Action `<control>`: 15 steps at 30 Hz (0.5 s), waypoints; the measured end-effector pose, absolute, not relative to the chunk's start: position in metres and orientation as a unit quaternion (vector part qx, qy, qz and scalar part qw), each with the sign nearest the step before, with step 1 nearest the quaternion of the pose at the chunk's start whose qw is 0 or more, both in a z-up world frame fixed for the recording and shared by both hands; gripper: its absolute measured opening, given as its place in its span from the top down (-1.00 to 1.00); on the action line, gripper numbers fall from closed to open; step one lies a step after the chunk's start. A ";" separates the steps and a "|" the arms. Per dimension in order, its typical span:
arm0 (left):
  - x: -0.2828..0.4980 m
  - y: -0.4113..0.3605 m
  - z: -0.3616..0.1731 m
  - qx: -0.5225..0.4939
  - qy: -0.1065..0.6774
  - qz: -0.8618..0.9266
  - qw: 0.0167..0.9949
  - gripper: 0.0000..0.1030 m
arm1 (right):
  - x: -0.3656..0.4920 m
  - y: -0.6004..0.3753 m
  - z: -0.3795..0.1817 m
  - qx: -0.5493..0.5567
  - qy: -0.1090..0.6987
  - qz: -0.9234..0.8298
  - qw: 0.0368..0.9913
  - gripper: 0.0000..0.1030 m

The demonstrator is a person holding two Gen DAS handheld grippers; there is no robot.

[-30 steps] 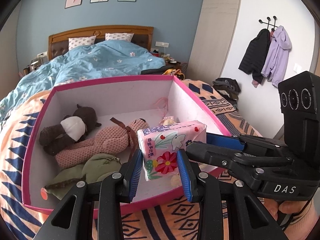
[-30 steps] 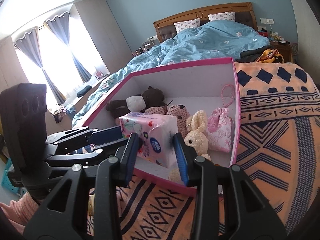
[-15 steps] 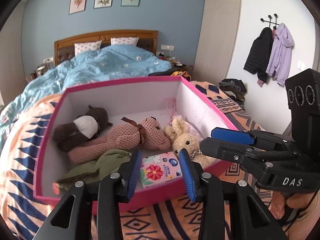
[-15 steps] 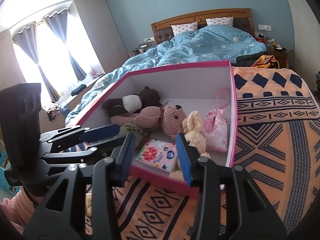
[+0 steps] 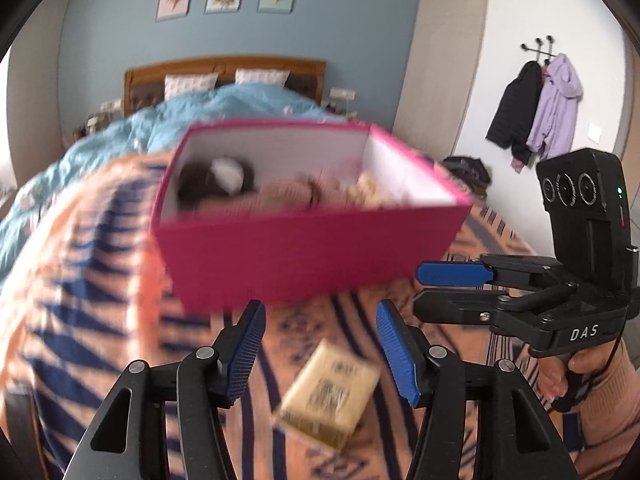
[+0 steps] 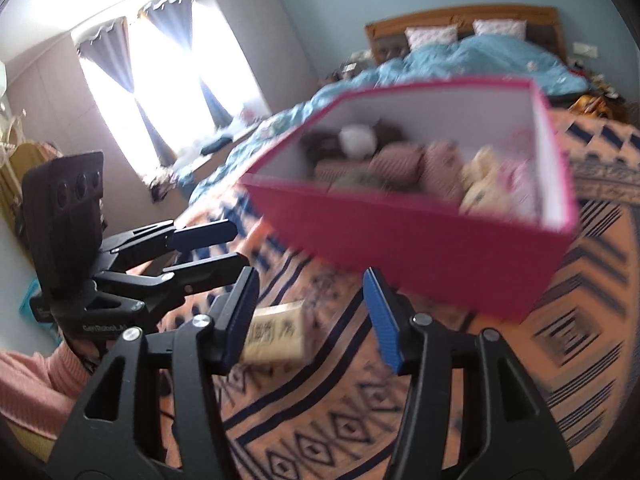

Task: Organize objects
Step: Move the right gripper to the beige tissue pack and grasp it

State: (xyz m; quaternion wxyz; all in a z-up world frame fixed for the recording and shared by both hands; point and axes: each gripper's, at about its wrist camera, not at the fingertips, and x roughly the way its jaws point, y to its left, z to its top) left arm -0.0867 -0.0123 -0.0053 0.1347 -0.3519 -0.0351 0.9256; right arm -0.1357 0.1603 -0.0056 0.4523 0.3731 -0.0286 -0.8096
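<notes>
Holding blurred plush toys (image 5: pixel 280 194), the pink box (image 5: pixel 304 256) sits beyond both spread, empty grippers (image 5: pixel 320 344) (image 6: pixel 310 316).

Left gripper (image 5: pixel 320 344) and right gripper (image 6: pixel 310 318), jaws spread wide and empty, side by side before the pink box (image 5: pixel 308 252).

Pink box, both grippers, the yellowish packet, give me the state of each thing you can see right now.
Pink box: open, no lid, soft toys inside, standing on the blanket.
Yellowish packet: lying on the patterned blanket outside the box, ungripped.
Left gripper: open, empty, above the packet.
Right gripper: open, empty.
Soft toys: too blurred to detail.
</notes>
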 end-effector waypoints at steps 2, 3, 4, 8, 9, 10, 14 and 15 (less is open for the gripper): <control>-0.082 -0.016 -0.019 -0.369 -0.046 0.919 0.135 -0.14 | -0.135 0.150 -0.018 0.394 -0.026 -0.798 0.456 -0.09; -0.079 -0.018 -0.024 -0.375 -0.053 0.916 0.135 -0.13 | -0.134 0.144 -0.025 0.406 -0.023 -0.790 0.459 -0.09; -0.075 -0.021 -0.030 -0.380 -0.062 0.913 0.135 -0.13 | -0.134 0.140 -0.029 0.411 -0.021 -0.787 0.460 -0.09; -0.068 -0.033 -0.045 -0.397 -0.098 0.902 0.139 -0.13 | -0.135 0.126 -0.042 0.430 -0.017 -0.775 0.464 -0.09; -0.066 -0.034 -0.049 -0.403 -0.104 0.898 0.140 -0.12 | -0.136 0.123 -0.044 0.433 -0.016 -0.773 0.463 -0.09; -0.066 -0.035 -0.052 -0.407 -0.107 0.896 0.140 -0.10 | -0.136 0.119 -0.046 0.436 -0.016 -0.772 0.463 -0.09; -0.065 -0.038 -0.062 -0.420 -0.127 0.886 0.152 -0.07 | -0.136 0.115 -0.051 0.444 -0.017 -0.766 0.464 -0.09; -0.065 -0.037 -0.062 -0.421 -0.127 0.885 0.153 -0.01 | -0.136 0.114 -0.053 0.446 -0.017 -0.766 0.463 -0.08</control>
